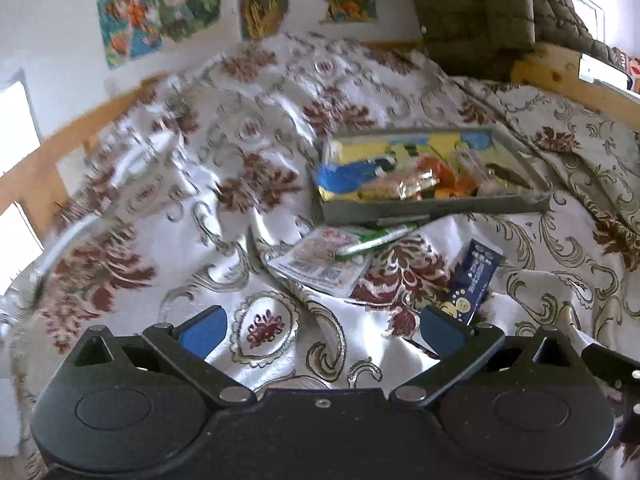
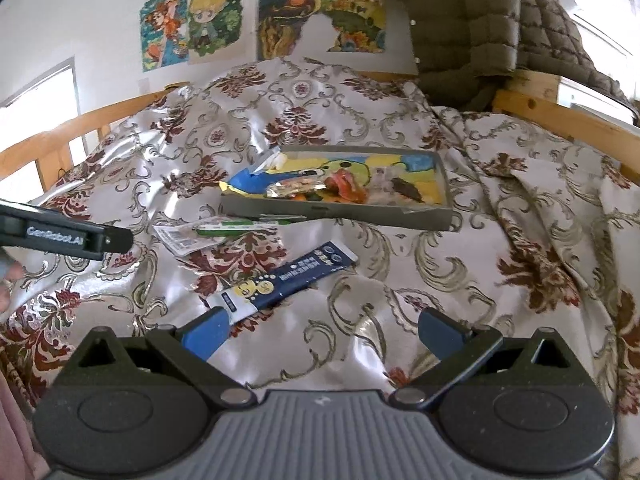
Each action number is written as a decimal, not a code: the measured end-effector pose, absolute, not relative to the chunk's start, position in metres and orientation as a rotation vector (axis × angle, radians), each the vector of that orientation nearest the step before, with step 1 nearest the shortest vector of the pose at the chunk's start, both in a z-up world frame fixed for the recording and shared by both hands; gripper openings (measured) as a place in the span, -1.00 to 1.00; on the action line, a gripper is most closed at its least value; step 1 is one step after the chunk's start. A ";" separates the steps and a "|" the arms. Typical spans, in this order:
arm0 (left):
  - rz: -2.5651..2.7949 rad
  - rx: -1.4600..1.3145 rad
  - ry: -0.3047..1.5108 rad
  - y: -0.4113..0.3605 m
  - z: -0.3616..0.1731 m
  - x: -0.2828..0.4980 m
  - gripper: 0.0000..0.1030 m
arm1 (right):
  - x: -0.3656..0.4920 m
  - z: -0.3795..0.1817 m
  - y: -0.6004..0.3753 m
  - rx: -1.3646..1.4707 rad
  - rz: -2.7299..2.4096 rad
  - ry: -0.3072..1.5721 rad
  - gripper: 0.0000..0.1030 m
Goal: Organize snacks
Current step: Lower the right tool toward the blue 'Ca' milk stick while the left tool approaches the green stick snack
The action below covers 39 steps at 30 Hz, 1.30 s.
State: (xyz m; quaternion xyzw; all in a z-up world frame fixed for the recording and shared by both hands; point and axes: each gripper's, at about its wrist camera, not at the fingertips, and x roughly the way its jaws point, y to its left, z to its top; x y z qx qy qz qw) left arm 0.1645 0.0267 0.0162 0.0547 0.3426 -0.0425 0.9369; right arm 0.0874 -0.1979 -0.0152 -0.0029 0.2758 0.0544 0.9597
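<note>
A grey cardboard tray with a cartoon-printed floor lies on the bed and holds several snack packets, among them a blue one and an orange one. In front of it lie a white flat packet, a green-and-white stick and a dark blue stick packet. My left gripper is open, low over the cover, short of the white packet. My right gripper is open, just behind the dark blue packet.
A shiny floral bedcover lies in folds over a wooden bed frame. A quilted olive jacket hangs at the back right. Posters are on the wall. The left gripper's side and a hand show at left.
</note>
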 end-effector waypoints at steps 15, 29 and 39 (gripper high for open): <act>-0.144 0.074 0.710 0.046 -0.016 0.255 0.99 | 0.150 -0.053 -0.170 -0.063 0.230 0.655 1.00; -0.213 0.115 0.685 0.029 -0.041 0.302 0.99 | 0.195 -0.070 -0.171 0.116 0.277 0.722 1.00; -0.359 0.143 0.673 0.014 -0.050 0.326 0.98 | 0.226 -0.083 -0.175 0.232 0.239 0.739 0.98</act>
